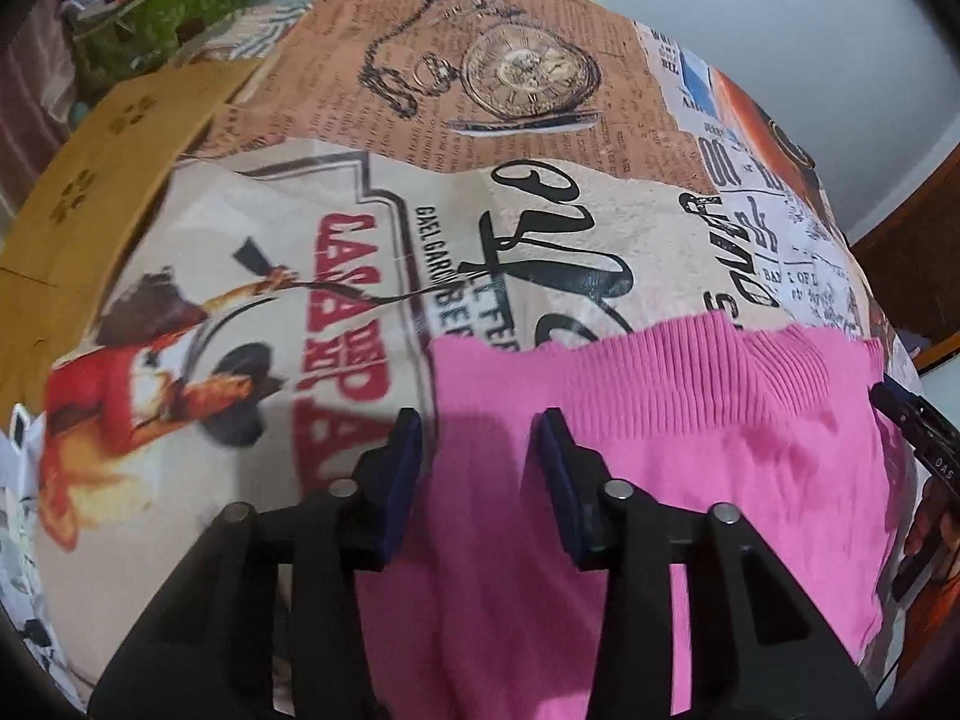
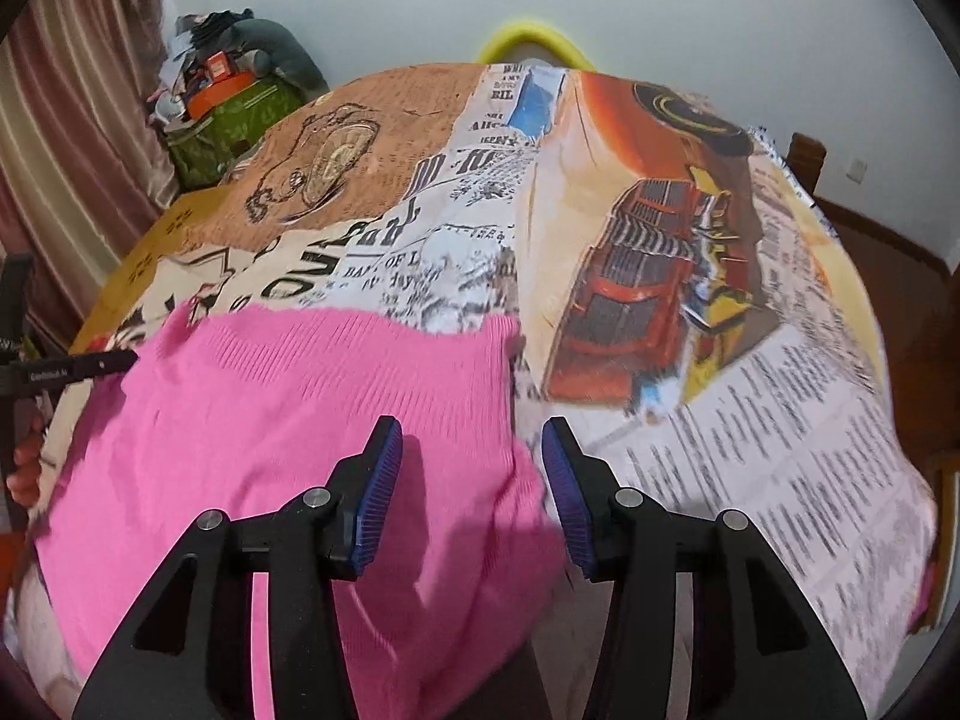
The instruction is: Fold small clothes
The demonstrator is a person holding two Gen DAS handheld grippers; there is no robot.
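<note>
A pink ribbed knit garment lies flat on the printed tablecloth, its ribbed hem on the far side. My left gripper hovers open over the garment's left edge, and its blue pads touch no cloth. In the right wrist view the same pink garment fills the lower left. My right gripper stands open over the garment's right edge, nothing pinched between its pads. A black finger of the right gripper shows at the garment's right side, and a finger of the left gripper at its left side.
A cardboard box lies at the table's left. A green bag with clutter stands at the back left by a curtain. A yellow hoop shows behind the table, a wooden chair at the right.
</note>
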